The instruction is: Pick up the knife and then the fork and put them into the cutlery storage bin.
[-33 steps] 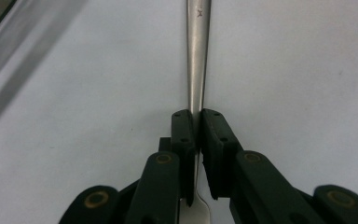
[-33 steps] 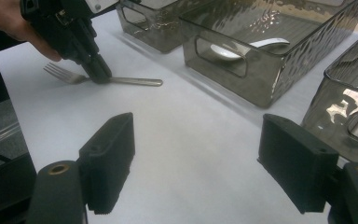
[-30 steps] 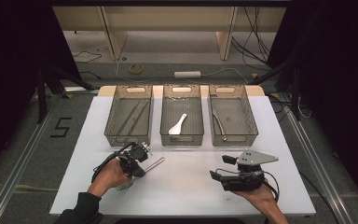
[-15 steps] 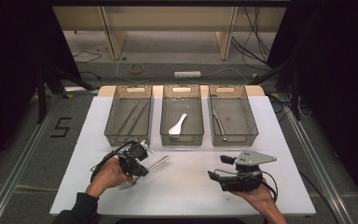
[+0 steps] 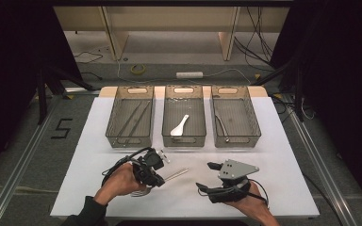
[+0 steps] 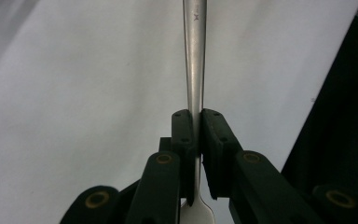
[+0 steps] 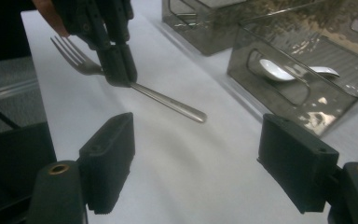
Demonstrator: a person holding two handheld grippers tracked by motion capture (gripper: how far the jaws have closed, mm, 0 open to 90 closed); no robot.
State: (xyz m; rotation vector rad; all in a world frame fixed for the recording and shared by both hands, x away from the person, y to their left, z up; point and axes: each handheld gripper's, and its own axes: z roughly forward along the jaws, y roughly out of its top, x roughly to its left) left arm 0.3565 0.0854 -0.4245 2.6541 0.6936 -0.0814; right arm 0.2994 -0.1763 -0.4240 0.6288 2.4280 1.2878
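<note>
While we look down on the white rectangular table (image 5: 283, 155), three smoky clear plastic bins (image 5: 184, 137) line its twelve o'clock edge, the middle one holding a white spoon (image 5: 179, 125). At seven o'clock our left gripper (image 5: 156, 177) pinches a silver metal fork (image 6: 194, 56), handle toward two o'clock. Our right gripper (image 7: 196, 154) rests spread at five o'clock.

The high view looks forward and down over my whole table (image 5: 283, 155). My left gripper's camera sits close, looking along the fork (image 6: 195, 60). My right gripper's camera looks low across the table, sharing that fork (image 7: 168, 100) and the trays (image 7: 279, 84).
</note>
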